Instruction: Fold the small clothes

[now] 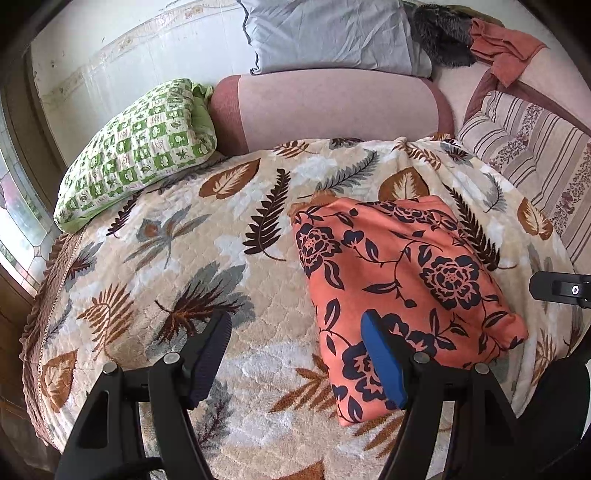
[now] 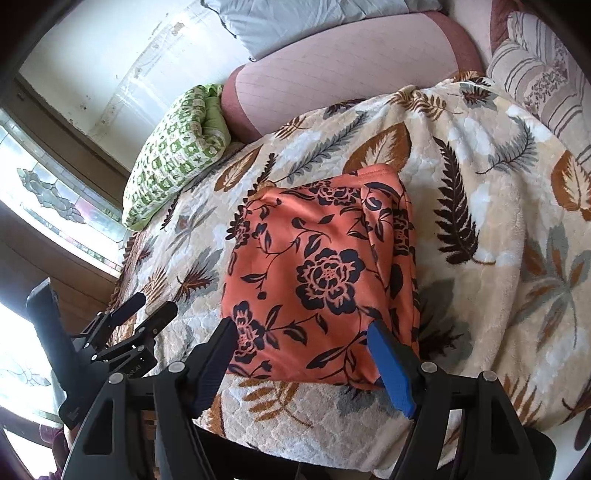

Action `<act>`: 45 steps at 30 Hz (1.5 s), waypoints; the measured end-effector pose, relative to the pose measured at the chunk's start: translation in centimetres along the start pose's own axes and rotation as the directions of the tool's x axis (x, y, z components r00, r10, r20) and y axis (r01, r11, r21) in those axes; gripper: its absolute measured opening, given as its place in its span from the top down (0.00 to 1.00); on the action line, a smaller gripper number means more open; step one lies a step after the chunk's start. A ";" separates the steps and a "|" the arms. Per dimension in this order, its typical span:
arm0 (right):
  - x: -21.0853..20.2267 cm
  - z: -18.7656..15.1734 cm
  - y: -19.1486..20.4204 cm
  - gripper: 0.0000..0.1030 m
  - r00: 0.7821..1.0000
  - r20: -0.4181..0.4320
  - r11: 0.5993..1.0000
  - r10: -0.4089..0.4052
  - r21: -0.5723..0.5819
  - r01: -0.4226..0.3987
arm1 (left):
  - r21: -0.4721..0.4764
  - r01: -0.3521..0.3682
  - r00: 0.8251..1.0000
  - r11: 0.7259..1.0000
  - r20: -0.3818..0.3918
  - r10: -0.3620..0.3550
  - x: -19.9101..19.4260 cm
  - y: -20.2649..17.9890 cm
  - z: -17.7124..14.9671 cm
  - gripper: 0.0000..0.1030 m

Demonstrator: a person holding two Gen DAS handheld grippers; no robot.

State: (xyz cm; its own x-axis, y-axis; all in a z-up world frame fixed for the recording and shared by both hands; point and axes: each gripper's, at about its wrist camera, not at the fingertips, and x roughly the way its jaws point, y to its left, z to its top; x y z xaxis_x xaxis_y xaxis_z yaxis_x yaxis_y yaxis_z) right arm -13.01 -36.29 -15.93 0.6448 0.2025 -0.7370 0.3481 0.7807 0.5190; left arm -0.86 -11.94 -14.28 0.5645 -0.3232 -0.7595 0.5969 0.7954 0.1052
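Note:
An orange garment with dark flower print [image 1: 402, 280] lies folded into a rough rectangle on the leaf-patterned blanket [image 1: 177, 258]; it also shows in the right wrist view [image 2: 321, 280]. My left gripper [image 1: 299, 354] is open and empty, just above the blanket, its right finger over the garment's near left edge. My right gripper [image 2: 303, 358] is open and empty, its fingers astride the garment's near edge. The left gripper also shows at the lower left of the right wrist view [image 2: 147, 308].
A green checked pillow [image 1: 136, 155] lies at the back left. A pink bolster [image 1: 332, 110] and a grey pillow [image 1: 332, 33] lie behind. A striped cushion [image 1: 532, 155] sits at right. A window [image 2: 55, 199] is at left. The bed edge [image 2: 295, 443] is near.

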 end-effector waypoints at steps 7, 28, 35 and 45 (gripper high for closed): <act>1.8 1.3 -1.7 0.26 1.000 -0.022 1.000 -0.013 0.020 0.014 | -0.004 -0.001 0.999 1.000 -0.045 0.000 2.8 0.1 0.5 0.29; 3.2 2.9 -4.5 0.26 0.999 -0.032 0.998 -0.022 0.062 0.024 | 0.005 0.002 0.997 1.000 -0.072 -0.002 4.9 -0.8 1.3 0.29; 3.6 3.2 -4.5 0.26 0.999 -0.036 0.998 -0.028 0.054 0.030 | 0.007 0.003 0.997 1.000 -0.078 -0.002 5.3 -0.9 1.2 0.29; 6.5 4.6 -9.0 0.25 0.999 -0.046 0.993 0.010 0.119 -0.005 | -0.168 0.272 0.952 0.947 -0.099 -0.291 8.6 4.2 2.3 0.23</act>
State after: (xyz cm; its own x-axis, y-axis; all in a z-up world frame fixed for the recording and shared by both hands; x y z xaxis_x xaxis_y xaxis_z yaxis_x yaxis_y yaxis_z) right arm -8.80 -44.74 -23.43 0.6168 0.2373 -0.7505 0.4235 0.7037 0.5706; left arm 7.80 -12.56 -18.90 0.3074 -0.4882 -0.8168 0.6232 0.7520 -0.2149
